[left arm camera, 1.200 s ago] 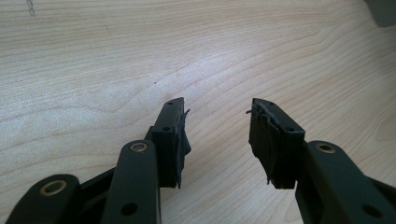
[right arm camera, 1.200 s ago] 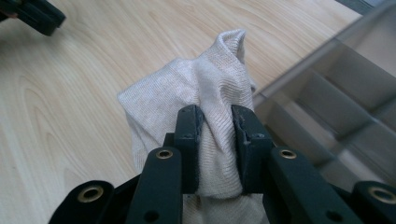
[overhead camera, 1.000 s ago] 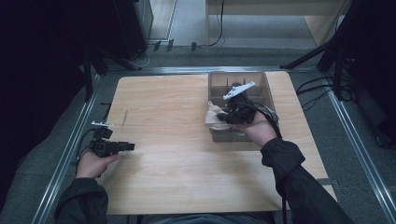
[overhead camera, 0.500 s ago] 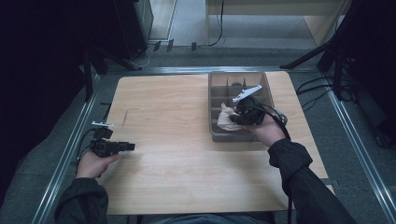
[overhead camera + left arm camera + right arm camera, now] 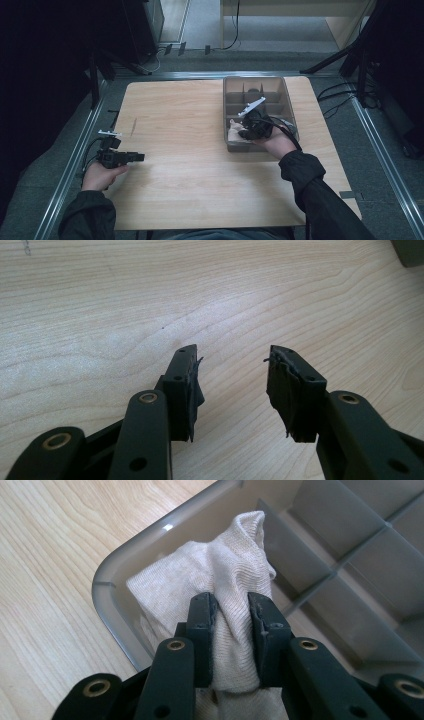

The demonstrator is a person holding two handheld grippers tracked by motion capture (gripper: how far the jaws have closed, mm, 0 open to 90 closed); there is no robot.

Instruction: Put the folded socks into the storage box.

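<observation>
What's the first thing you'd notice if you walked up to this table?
The right gripper pinching a beige cloth at the near corner of a grey divided box on the table's right side. Far off at the left edge, the left gripper rests open over bare wood.

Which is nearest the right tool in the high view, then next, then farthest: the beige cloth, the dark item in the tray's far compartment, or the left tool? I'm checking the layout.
1. Beige cloth: clamped in the right tool, in the near corner of the grey tray.
2. Dark item: far compartment of the tray.
3. Left tool: across the table, near its left edge.
</observation>
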